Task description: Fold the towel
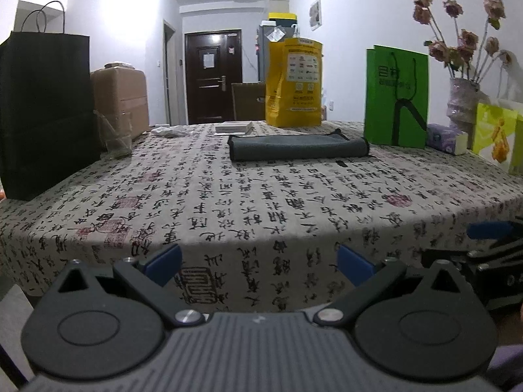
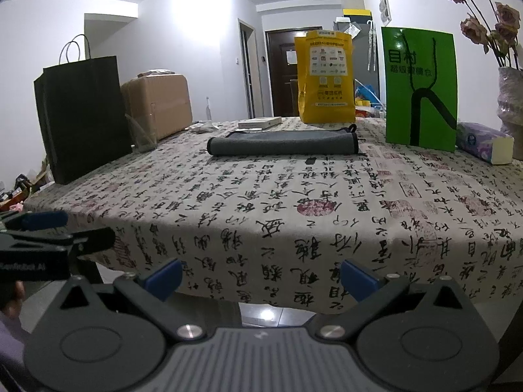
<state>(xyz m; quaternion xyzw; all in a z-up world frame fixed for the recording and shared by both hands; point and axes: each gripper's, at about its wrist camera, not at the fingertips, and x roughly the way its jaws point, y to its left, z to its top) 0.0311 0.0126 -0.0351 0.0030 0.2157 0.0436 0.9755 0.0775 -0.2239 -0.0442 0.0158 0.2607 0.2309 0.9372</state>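
A dark grey towel [image 1: 298, 147] lies folded in a long flat band at the far side of the table, also in the right wrist view [image 2: 283, 142]. My left gripper [image 1: 260, 265] is open and empty, held off the table's near edge, far from the towel. My right gripper [image 2: 261, 279] is open and empty too, at the near edge. Each gripper shows at the side of the other's view: the right one [image 1: 487, 245] and the left one [image 2: 49, 232].
The table has a calligraphy-print cloth [image 1: 261, 202]. Around the towel stand a black paper bag [image 1: 45, 111], a glass [image 1: 116, 137], a yellow bag [image 1: 294, 81], a green bag [image 1: 396, 96], a tissue pack [image 1: 446, 137], a flower vase [image 1: 462, 98] and a white box [image 1: 233, 127].
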